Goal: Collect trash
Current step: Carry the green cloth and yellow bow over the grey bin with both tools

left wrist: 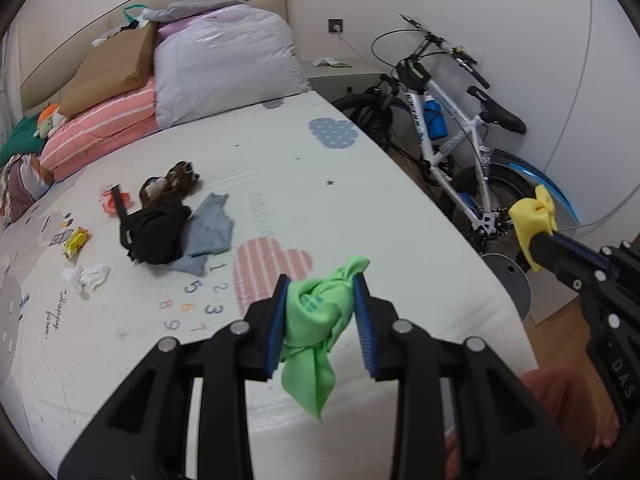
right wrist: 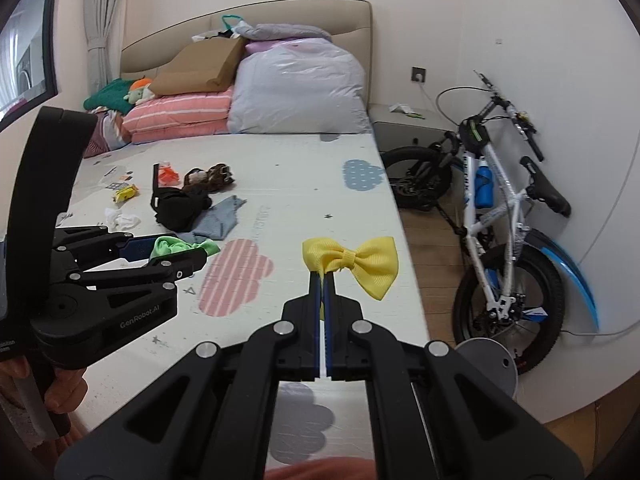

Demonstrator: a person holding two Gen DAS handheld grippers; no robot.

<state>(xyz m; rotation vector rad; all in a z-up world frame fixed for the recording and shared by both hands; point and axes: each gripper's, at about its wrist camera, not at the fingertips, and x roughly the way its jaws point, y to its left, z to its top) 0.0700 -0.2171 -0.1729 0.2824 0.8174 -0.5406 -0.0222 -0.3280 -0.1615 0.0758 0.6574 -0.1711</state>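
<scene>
Looking along two handheld grippers over a bed (right wrist: 280,184) covered by a white play mat printed with clouds and numbers. Pillows and folded bedding are piled against a beige headboard (right wrist: 280,12), and a brown paper bag (right wrist: 200,66) lies on top of that pile; what it holds cannot be seen. A white and blue bicycle (right wrist: 500,216) leans on the wall to the right of the bed, over wood flooring.

The left gripper (left wrist: 320,308) is clenched on a knotted green cloth (left wrist: 320,312), held above the near end of the mat. The cloth runs roughly up and down between the pads, a knot poking out at the top and a loose corner hanging below.

The right gripper (right wrist: 323,276) is closed tight on the lower edge of a yellow ribbon bow (right wrist: 352,264), held above the mat near the bed's right edge. The bow's long axis lies sideways across the view, one loop to each side of the fingers.

Farther up the mat lie a black garment (left wrist: 156,236) touching a grey cloth (left wrist: 208,232), with a brown furry item (left wrist: 168,186) just behind, a yellow wrapper (left wrist: 76,242) and a crumpled white tissue (left wrist: 90,276) to their left.
</scene>
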